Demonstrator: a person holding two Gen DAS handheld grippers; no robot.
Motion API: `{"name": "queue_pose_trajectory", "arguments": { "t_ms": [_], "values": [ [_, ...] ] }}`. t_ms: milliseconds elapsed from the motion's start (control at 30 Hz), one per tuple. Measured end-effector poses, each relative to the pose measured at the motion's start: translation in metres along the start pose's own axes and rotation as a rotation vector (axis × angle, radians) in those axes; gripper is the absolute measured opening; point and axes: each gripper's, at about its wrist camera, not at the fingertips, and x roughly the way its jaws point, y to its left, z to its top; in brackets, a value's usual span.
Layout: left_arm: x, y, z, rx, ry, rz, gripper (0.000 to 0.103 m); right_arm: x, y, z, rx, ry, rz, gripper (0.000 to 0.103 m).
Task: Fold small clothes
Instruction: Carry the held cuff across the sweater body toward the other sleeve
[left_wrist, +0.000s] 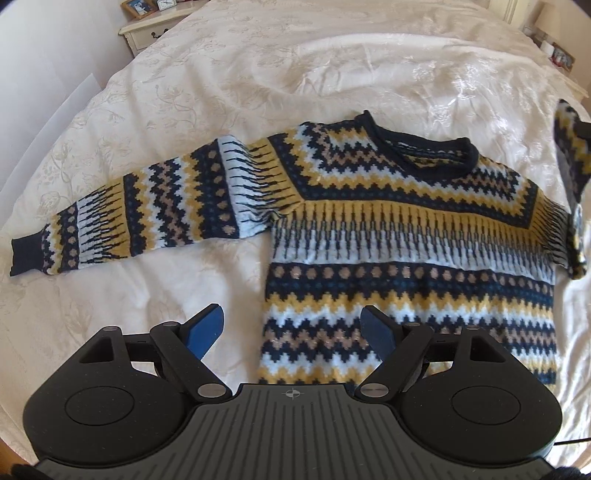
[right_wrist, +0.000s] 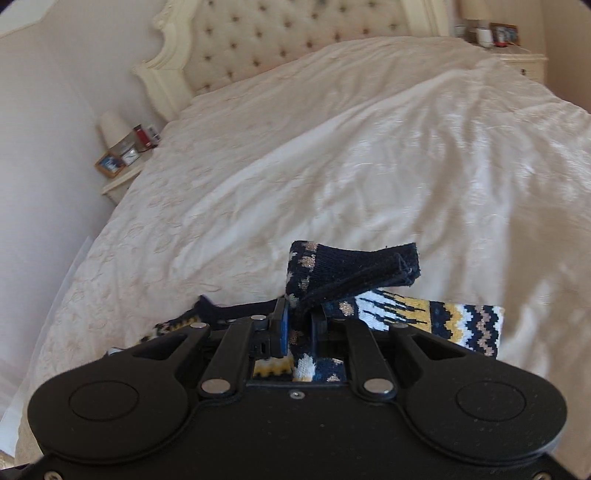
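Observation:
A patterned knit sweater (left_wrist: 406, 236) in navy, yellow, pale blue and tan lies face up on the bed, neck toward the far side. Its left sleeve (left_wrist: 147, 210) stretches out flat to the left. My left gripper (left_wrist: 291, 328) hovers open above the sweater's lower left hem, blue pads spread wide, nothing between them. At the right edge of the left wrist view the other sleeve (left_wrist: 570, 155) is lifted off the bed. My right gripper (right_wrist: 299, 325) is shut on that sleeve, and the navy cuff (right_wrist: 354, 269) sticks up past the fingers.
The cream embroidered bedspread (left_wrist: 258, 74) covers the whole bed. A tufted headboard (right_wrist: 295, 40) stands at the far end. Bedside tables with frames and clocks sit at either side: the left nightstand (left_wrist: 155, 29) and the right nightstand (right_wrist: 517, 55).

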Motion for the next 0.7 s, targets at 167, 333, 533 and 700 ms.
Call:
{"name": "queue_pose_trajectory", "arguments": {
  "t_ms": [167,333,533,700],
  "values": [
    [0.016,0.029,0.008,-0.015,0.012,0.021,0.081,0.058,0.062,-0.027,-0.054,0.088,0.1,0.019],
    [0.028,0.044,0.017,-0.021,0.013,0.029,0.081,0.092,0.096,-0.065,-0.128,0.174,0.155,0.026],
    [0.04,0.042,0.029,-0.005,0.002,0.001,0.081,0.084,0.096,-0.085,-0.2,0.206,0.135,0.049],
    [0.056,0.024,0.043,0.035,-0.004,-0.039,0.081,0.071,0.063,-0.085,-0.189,0.201,0.029,0.049]
  ]
}}
